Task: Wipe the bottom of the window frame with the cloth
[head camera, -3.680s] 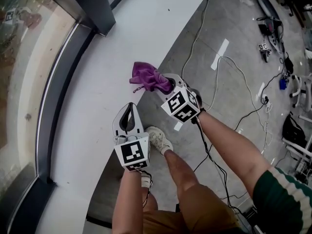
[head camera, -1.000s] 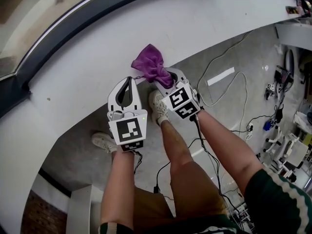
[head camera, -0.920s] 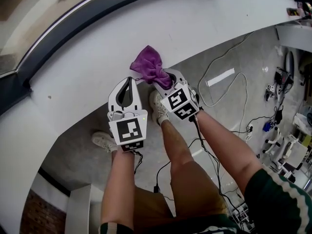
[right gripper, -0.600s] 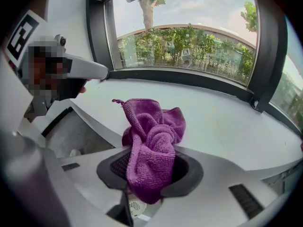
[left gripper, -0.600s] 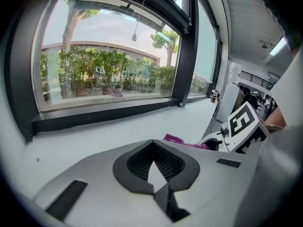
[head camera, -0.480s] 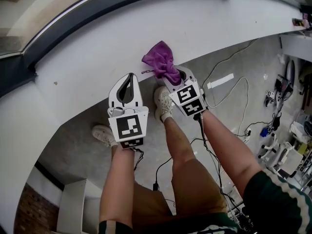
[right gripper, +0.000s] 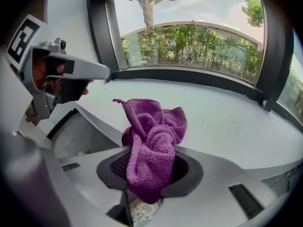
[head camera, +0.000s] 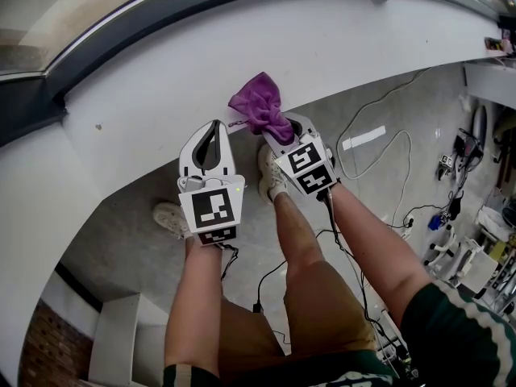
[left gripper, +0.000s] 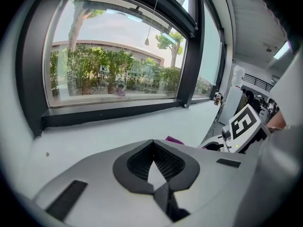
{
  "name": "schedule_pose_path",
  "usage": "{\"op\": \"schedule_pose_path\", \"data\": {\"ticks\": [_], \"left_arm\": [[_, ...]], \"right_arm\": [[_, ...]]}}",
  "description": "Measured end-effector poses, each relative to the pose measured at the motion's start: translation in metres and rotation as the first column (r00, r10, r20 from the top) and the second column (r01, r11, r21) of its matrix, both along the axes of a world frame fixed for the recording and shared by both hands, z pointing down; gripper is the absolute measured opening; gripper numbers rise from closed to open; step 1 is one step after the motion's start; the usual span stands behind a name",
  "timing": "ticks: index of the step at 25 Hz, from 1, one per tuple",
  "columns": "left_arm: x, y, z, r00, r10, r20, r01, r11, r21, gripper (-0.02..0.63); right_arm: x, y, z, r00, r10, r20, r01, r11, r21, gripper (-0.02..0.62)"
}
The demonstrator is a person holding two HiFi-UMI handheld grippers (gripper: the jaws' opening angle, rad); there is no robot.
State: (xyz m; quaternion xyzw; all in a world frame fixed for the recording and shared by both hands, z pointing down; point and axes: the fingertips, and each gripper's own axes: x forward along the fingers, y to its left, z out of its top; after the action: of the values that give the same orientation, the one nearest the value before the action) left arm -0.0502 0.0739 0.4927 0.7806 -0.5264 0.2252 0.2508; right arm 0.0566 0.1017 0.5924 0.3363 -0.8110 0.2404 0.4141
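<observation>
Grips the bunched cloth [right gripper: 152, 141] in the right gripper's [right gripper: 150, 170] jaws, most of it sticking out ahead, at the sill's [head camera: 153, 87] edge. Holds the left gripper's [left gripper: 154, 163] jaws together, empty, alongside.

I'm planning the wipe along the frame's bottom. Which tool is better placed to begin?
Right. The right tool is shut on the purple cloth, at the white sill's edge facing the dark window frame. The left tool is shut, empty.

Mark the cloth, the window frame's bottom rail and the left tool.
cloth [right gripper: 156, 136]: right gripper view, bunched middle.
bottom rail [left gripper: 109, 113]: left gripper view, dark lower bar.
left tool [head camera: 216, 129]: head view, closed tips.
</observation>
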Motion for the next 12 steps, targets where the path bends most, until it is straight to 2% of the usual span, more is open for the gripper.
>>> {"op": "schedule_pose_path", "data": {"ticks": [12], "left_arm": [[-0.025, 0.007, 0.003, 0.999, -0.034, 0.023, 0.034, 0.999, -0.012, 0.008]], "right_arm": [[-0.026, 0.005, 0.003, 0.997, -0.077, -0.003, 0.077, 0.997, -0.002, 0.149]]}}
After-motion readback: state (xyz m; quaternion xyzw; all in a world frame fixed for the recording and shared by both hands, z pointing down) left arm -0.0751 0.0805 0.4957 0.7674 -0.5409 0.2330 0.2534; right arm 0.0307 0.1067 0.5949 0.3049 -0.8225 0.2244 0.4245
